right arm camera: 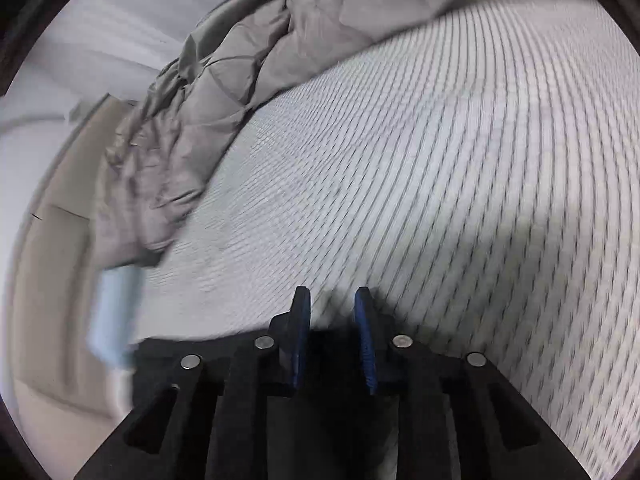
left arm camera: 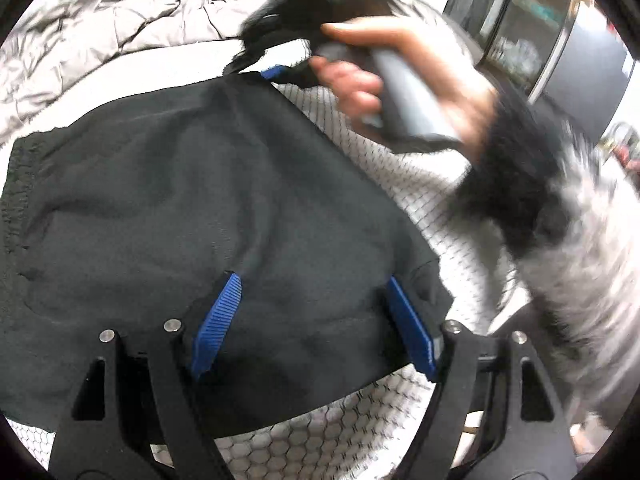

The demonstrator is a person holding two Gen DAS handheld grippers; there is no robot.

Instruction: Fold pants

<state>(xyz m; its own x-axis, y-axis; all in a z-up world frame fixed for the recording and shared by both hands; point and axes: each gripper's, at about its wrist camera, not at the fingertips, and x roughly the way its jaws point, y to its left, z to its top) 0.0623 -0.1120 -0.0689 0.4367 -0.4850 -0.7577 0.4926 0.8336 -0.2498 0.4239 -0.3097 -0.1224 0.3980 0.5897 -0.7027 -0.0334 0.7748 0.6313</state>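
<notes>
Folded black soft-knit pants on white honeycomb-textured mattress cover. Left gripper spread wide over pants, nothing clamped. Right gripper slightly parted, empty.

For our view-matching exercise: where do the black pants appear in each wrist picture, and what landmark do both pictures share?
Left wrist view: the black pants fill the centre and left, lying on the bed under the tool's fingers.
Right wrist view: no pants are clearly visible.
Shared landmark: the crumpled grey blanket, lying at the far edge of the white patterned bed cover.
</notes>
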